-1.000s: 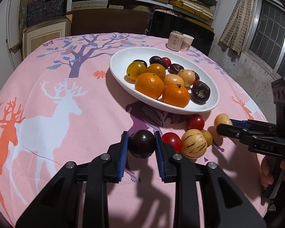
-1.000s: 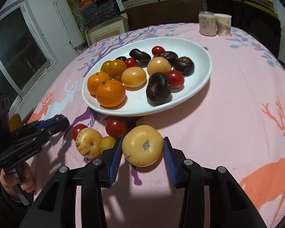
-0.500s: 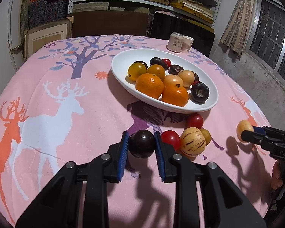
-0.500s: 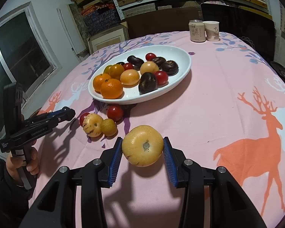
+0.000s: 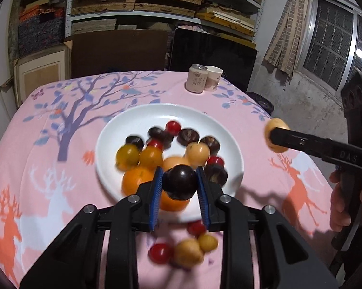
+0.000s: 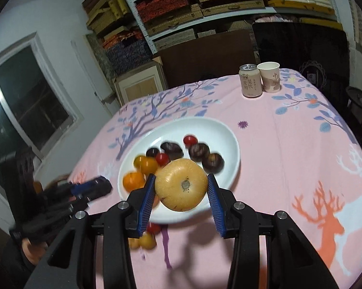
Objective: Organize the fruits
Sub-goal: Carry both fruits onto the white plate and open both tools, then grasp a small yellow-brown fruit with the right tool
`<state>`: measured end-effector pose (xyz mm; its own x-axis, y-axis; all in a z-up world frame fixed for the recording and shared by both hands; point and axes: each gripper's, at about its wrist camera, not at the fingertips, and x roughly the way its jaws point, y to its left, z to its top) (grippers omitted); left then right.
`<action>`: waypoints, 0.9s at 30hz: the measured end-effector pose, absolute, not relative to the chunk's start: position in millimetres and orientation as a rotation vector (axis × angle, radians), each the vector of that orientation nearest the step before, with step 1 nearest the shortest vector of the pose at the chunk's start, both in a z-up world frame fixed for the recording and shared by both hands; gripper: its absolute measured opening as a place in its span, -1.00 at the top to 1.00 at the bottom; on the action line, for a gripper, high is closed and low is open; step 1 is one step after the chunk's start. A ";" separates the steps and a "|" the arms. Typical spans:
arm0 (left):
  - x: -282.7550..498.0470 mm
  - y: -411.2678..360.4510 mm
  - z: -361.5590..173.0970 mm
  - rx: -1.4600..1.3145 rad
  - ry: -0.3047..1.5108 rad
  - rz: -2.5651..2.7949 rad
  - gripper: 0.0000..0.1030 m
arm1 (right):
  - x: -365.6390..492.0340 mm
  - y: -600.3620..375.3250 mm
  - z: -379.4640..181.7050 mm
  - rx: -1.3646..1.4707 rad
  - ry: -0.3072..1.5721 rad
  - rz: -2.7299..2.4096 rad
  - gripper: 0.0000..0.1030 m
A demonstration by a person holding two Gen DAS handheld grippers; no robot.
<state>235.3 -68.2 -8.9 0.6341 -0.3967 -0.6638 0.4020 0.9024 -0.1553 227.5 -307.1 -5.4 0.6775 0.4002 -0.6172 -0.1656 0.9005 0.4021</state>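
We hold a fruit in each claw, both lifted off the counter [image 5: 60,168]. Our left claw [image 5: 179,183] is clamped on a small dark round fruit [image 5: 180,182], and our right claw [image 6: 181,187] grips a larger pale yellow fruit [image 6: 181,184] across its sides, its stem scar facing the camera.

What matters next is where the white plate [image 6: 219,130] lies: ahead of and below both claws, toward the far side. In each wrist view the held fruit already overlaps the plate's near rim, so we judge both hands about equally close, with a short forward reach and a descent left.

A few small red and yellow fruits [image 5: 188,250] lie loose on the counter, just near of the plate.
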 end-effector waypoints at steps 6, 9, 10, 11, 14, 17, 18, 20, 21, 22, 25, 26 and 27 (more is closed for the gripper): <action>308.8 -103.2 -30.7 0.016 0.831 -0.419 0.48 | 300.9 -299.8 -31.2 0.378 0.844 0.317 0.17; 326.5 -106.2 -38.6 0.003 0.849 -0.418 0.48 | 317.6 -295.2 -42.5 0.383 0.855 0.330 0.16; 328.3 -106.9 -39.5 0.005 0.845 -0.420 0.46 | 320.8 -293.3 -45.6 0.387 0.855 0.338 0.13; 328.9 -106.9 -40.0 0.008 0.842 -0.422 0.40 | 323.7 -293.3 -47.6 0.395 0.853 0.343 0.13; 321.4 -99.4 -35.7 -0.014 0.806 -0.412 -0.24 | 320.8 -296.0 -47.5 0.429 0.834 0.359 0.00; 307.4 -89.0 -24.5 -0.026 0.773 -0.411 -0.34 | 307.4 -296.9 -44.1 0.417 0.826 0.357 -0.01; 300.8 -82.9 -20.9 -0.043 0.770 -0.419 -0.34 | 301.6 -298.0 -42.8 0.415 0.824 0.361 -0.01; 284.2 -72.2 -16.0 -0.063 0.764 -0.422 -0.42 | 280.5 -299.0 -38.8 0.392 0.816 0.365 -0.01; 272.5 -65.6 -15.0 -0.059 0.761 -0.414 -0.51 | 267.1 -298.4 -37.3 0.369 0.811 0.364 -0.01; 261.1 -60.6 -14.7 -0.054 0.755 -0.406 -0.63 | 256.9 -298.8 -36.8 0.355 0.807 0.365 -0.04; 221.9 -41.7 -21.9 -0.034 0.757 -0.396 -0.75 | 209.7 -292.1 -41.3 0.257 0.796 0.338 -0.11; 209.8 -35.2 -26.6 -0.033 0.769 -0.394 -0.75 | 198.0 -288.8 -44.7 0.226 0.799 0.336 -0.11; 198.7 -28.8 -32.4 -0.032 0.780 -0.389 -0.75 | 185.0 -283.5 -49.1 0.191 0.802 0.334 -0.11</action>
